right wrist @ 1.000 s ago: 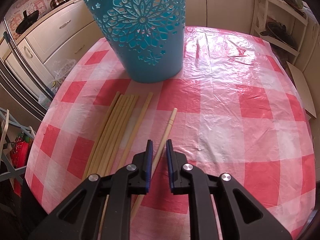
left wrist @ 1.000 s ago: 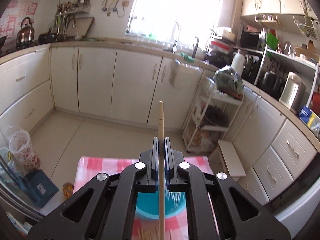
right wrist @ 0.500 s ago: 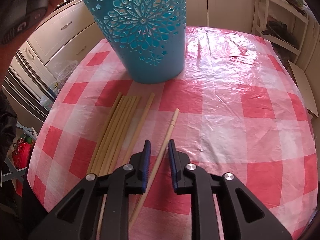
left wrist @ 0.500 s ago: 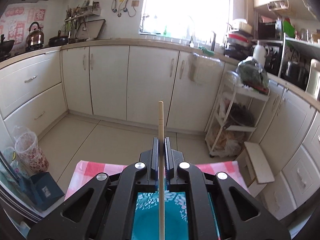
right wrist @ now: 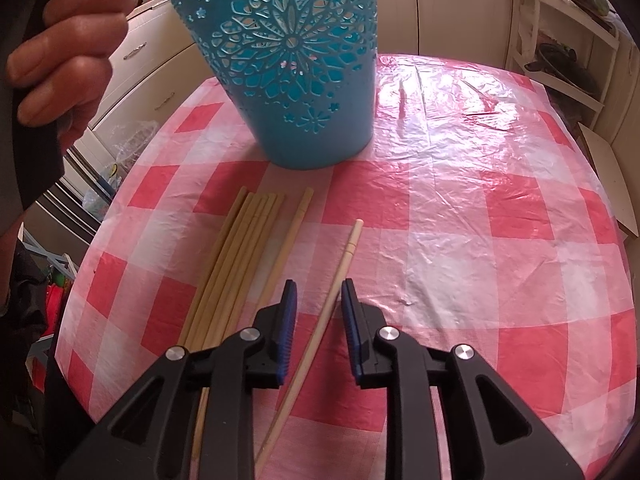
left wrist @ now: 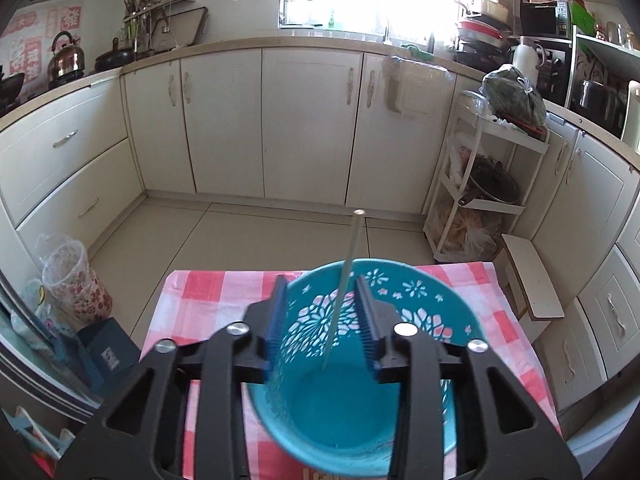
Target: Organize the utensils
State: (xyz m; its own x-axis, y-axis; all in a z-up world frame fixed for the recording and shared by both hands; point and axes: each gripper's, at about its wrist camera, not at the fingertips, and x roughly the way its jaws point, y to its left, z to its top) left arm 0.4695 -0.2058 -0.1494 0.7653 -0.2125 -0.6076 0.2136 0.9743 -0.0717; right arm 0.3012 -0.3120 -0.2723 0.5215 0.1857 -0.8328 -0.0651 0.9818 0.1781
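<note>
Right gripper (right wrist: 318, 300) hangs low over the checked tablecloth (right wrist: 460, 240) with its blue pads parted and opening, and a single chopstick (right wrist: 336, 284) runs up between them without either pad pressing on it, so nothing is pinched yet. That chopstick's long axis lies almost along the line the gripper looks down, slanting slightly to the right as it goes away, its near end passing under the jaws toward the bottom edge and its far tip pointing at the table's middle; my judgement is that a grasp here depends on the pads closing across the shaft, which they are already placed to do. Just to the left lies another lone chopstick (right wrist: 290, 236), and further left a tight bundle of chopsticks (right wrist: 236, 264), all roughly parallel and pointing toward the blue cut-out holder (right wrist: 296, 92), which stands upright beyond their tips. Left gripper (left wrist: 322, 320), seen in its own view, is poised over that holder's open mouth (left wrist: 400, 280), its jaws spread and opening, with one chopstick (left wrist: 344, 288) standing free between them, touching neither pad, its lower end down inside the holder (left wrist: 344, 408) and its top leaning toward the far rim. A person's hand (right wrist: 68, 48) shows at the upper left of the right view, beside the holder
</note>
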